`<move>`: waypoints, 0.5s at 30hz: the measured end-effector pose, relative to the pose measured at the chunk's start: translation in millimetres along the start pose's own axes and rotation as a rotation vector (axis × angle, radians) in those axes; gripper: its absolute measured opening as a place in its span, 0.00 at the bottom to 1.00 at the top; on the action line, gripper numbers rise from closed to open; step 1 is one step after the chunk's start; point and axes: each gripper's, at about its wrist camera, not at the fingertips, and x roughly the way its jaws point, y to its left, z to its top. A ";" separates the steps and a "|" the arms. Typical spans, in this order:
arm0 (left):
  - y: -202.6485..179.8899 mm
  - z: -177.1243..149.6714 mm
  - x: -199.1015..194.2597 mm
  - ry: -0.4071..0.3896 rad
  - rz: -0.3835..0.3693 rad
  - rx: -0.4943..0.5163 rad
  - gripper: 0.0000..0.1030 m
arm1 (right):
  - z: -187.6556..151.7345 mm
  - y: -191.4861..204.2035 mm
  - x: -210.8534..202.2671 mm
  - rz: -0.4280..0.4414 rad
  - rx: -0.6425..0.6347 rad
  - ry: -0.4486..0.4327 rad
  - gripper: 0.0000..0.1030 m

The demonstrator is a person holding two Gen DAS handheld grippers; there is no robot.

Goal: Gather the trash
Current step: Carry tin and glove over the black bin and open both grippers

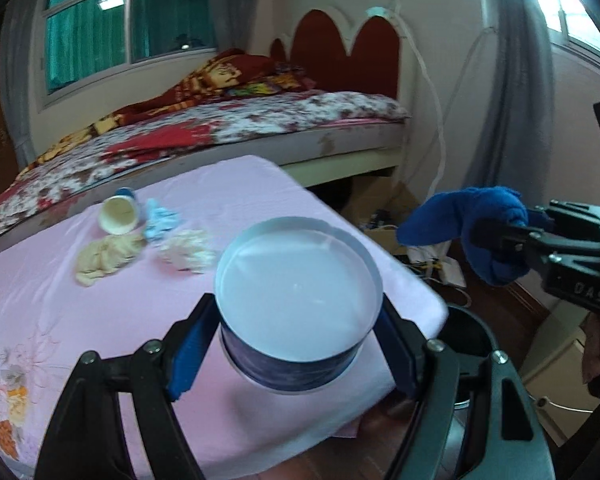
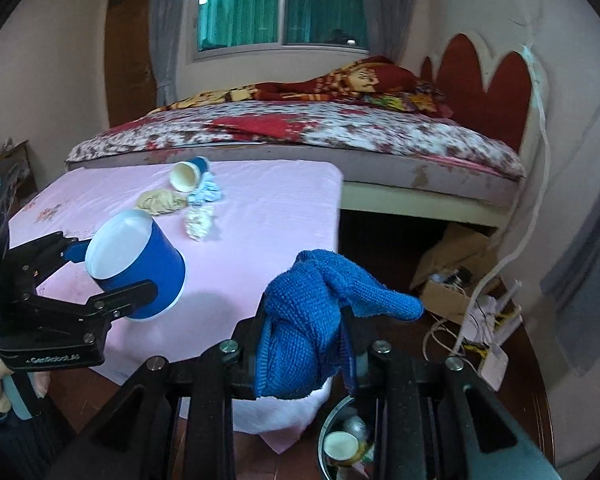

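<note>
My left gripper [image 1: 298, 344] is shut on a blue paper cup [image 1: 296, 292] with a white inside, held above the near right corner of the pink-covered table [image 1: 80, 320]; the cup also shows in the right wrist view [image 2: 140, 264]. My right gripper [image 2: 306, 344] is shut on a blue knitted cloth [image 2: 320, 312], held off the table's right edge above a dark trash bin [image 2: 332, 420]. The cloth also shows in the left wrist view [image 1: 472, 232]. On the table lie a tipped paper cup [image 1: 120, 214], a light blue wad [image 1: 160, 222], a beige wad [image 1: 104, 260] and a white wad [image 1: 188, 252].
The bin [image 1: 468, 336] stands on the floor by the table's near right corner and holds a cup [image 2: 340, 444] and other trash. A bed [image 2: 300, 132] runs behind the table. A cardboard box [image 2: 448, 280] and cables [image 2: 480, 340] lie on the floor at right.
</note>
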 end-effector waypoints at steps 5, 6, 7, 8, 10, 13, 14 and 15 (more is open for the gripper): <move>-40.7 -0.9 0.9 0.017 -0.064 0.028 0.75 | -22.2 -32.9 -18.2 -0.032 0.062 0.016 0.30; -48.2 -1.6 1.7 0.021 -0.073 0.037 0.75 | -27.2 -39.2 -21.9 -0.036 0.067 0.022 0.30; -58.8 -3.0 2.8 0.026 -0.084 0.048 0.75 | -30.6 -42.4 -24.7 -0.042 0.067 0.022 0.30; -67.0 -4.4 3.7 0.032 -0.097 0.058 0.75 | -34.3 -46.7 -27.5 -0.050 0.068 0.023 0.30; -85.3 -8.4 5.5 0.045 -0.118 0.083 0.75 | -42.7 -55.2 -31.9 -0.056 0.072 0.032 0.30; -105.8 -15.0 11.3 0.070 -0.146 0.106 0.75 | -54.0 -65.4 -35.6 -0.082 0.061 0.050 0.30; -112.2 -17.4 12.9 0.077 -0.155 0.113 0.75 | -58.5 -70.2 -36.1 -0.090 0.060 0.058 0.30; -118.4 -19.7 14.6 0.083 -0.162 0.121 0.75 | -64.2 -75.7 -36.3 -0.095 0.065 0.068 0.30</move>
